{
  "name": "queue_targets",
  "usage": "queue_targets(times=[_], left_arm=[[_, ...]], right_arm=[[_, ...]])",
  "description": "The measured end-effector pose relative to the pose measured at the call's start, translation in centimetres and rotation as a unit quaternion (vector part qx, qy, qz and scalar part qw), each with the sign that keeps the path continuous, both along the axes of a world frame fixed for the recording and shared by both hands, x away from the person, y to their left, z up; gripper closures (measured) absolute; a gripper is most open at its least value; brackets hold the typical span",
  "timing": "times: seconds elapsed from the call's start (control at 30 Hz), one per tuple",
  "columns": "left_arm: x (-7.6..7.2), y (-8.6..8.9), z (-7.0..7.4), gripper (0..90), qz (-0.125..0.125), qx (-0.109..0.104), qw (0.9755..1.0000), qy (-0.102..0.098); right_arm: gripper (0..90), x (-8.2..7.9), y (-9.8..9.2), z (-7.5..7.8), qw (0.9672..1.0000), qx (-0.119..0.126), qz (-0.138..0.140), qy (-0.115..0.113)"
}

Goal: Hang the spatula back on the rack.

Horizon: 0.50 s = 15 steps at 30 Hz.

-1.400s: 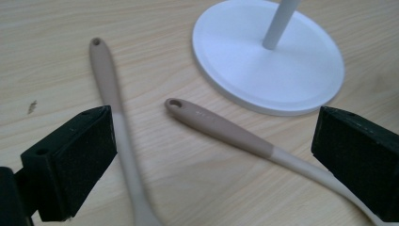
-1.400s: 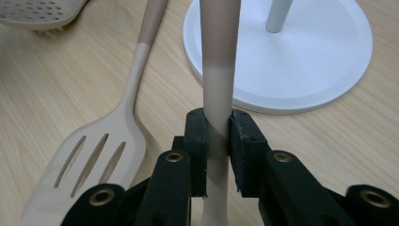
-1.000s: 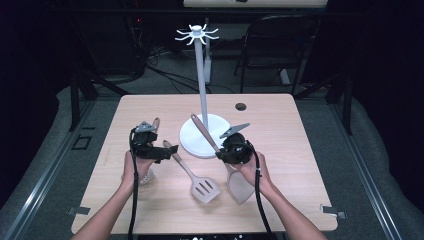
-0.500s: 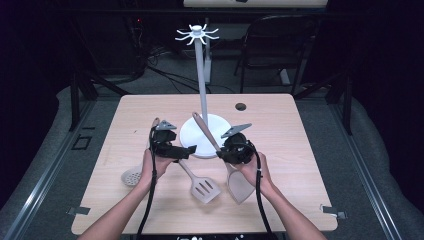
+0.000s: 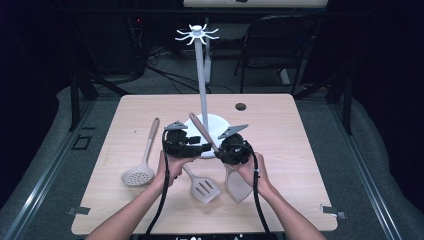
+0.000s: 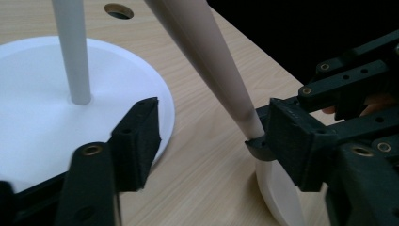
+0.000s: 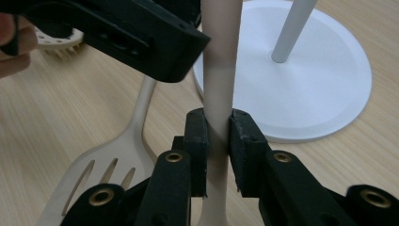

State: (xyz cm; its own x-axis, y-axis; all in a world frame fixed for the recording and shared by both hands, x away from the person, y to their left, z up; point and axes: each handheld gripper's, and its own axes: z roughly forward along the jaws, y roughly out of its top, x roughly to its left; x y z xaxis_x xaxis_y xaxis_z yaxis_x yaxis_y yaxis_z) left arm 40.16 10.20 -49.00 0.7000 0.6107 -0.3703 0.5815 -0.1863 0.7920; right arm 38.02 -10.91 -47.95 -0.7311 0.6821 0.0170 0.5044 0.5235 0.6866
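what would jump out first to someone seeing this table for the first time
The tall white hook stand rises from its round base at the table's middle. Just in front of it, the right gripper is clamped on the handle of a beige spatula, whose handle tilts up toward the pole, while the left gripper, its jaws just closing, comes in beside that handle. A slotted turner and a skimmer lie flat to the left.

Lab: dark curtains, floor cables (image 5: pixel 150 65), rig table (image 5: pixel 300 150)

The pale wooden surface (image 5: pixel 300 150) carries a white round stand base (image 5: pixel 217 122), a skimmer (image 5: pixel 140 170) and a slotted turner (image 5: pixel 202 187).
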Motion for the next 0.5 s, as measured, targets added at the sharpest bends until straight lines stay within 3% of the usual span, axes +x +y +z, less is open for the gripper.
queue_targets(times=[0.2, 0.33, 0.43, 0.47, 0.5], left_arm=[[0.17, -0.25, -0.36, 53.4, 0.001, -0.042, 0.9991, 0.007], [0.25, -0.47, -0.47, 57.0, -0.006, -0.054, 0.9985, 0.010], [0.12, -0.60, -0.49, 64.4, 0.000, -0.062, 0.9980, 0.001], [0.20, -0.49, -0.67, 67.0, 0.001, -0.082, 0.9966, 0.003], [0.20, -0.49, -0.67, 67.8, 0.001, -0.082, 0.9966, 0.003]], right_arm=[[78.2, -0.18, 0.09, 0.08, 1.0000, -0.007, -0.002, -0.006], [78.2, -0.35, 0.30, 0.10, 0.9999, -0.007, 0.000, -0.011], [78.1, -0.47, 0.41, 0.14, 0.9999, -0.008, 0.000, -0.015], [77.5, -0.49, 0.31, 0.17, 0.9998, -0.003, -0.003, -0.018], [77.5, -0.49, 0.31, 0.17, 0.9998, -0.003, -0.003, -0.018]])
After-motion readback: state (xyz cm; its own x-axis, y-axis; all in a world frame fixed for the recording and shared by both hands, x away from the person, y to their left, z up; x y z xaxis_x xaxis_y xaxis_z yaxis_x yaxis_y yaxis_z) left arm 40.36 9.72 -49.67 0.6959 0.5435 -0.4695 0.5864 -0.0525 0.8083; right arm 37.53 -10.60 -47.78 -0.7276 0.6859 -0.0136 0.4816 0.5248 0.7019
